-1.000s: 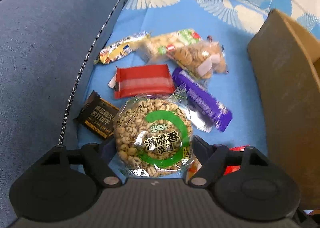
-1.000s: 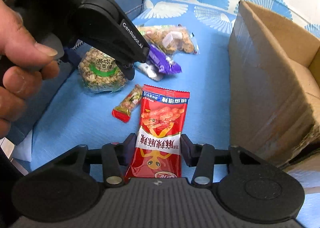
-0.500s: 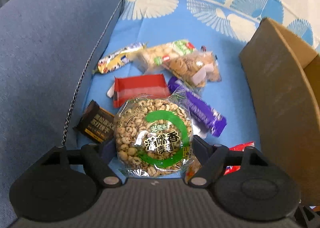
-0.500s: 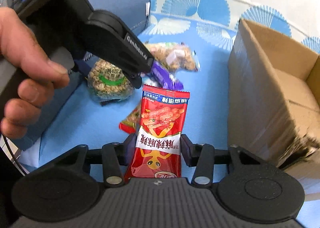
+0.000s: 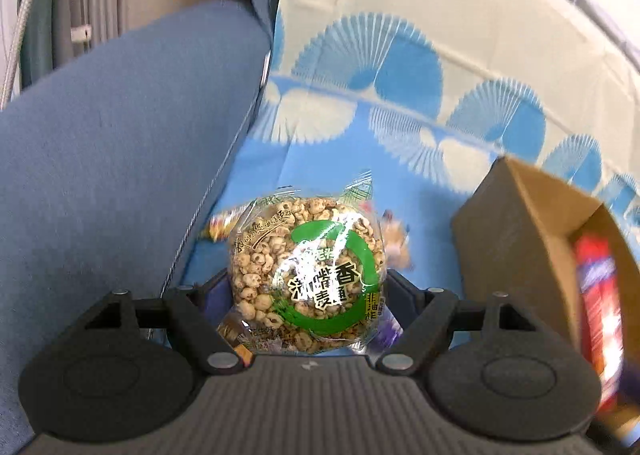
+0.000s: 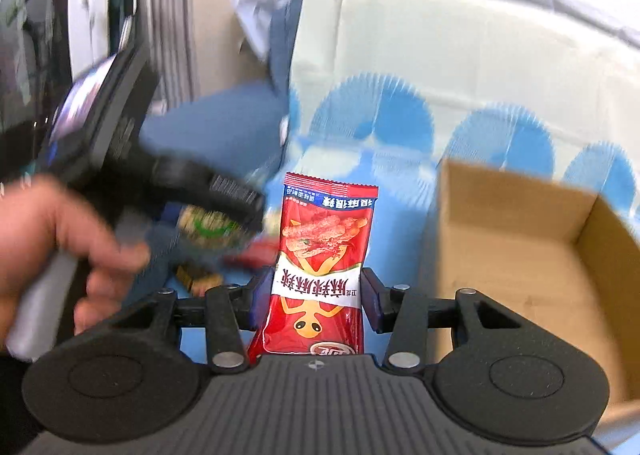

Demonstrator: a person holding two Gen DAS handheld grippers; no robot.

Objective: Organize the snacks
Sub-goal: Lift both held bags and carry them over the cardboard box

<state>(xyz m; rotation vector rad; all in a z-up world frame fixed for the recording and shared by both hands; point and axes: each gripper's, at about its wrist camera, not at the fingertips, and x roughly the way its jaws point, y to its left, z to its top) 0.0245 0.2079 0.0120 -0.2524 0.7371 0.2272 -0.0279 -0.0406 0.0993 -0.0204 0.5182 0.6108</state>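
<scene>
Beside open cardboard box (image 6: 532, 255), both claws grip snacks.

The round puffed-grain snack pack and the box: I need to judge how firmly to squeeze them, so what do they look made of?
Round puffed-grain snack pack: thin clear plastic film, glossy, judging by glare streaks and the grains showing through. Cardboard box: plain brown cardboard, matte, with stiff straight walls; likely corrugated, though no edge is sharp enough to confirm.
</scene>
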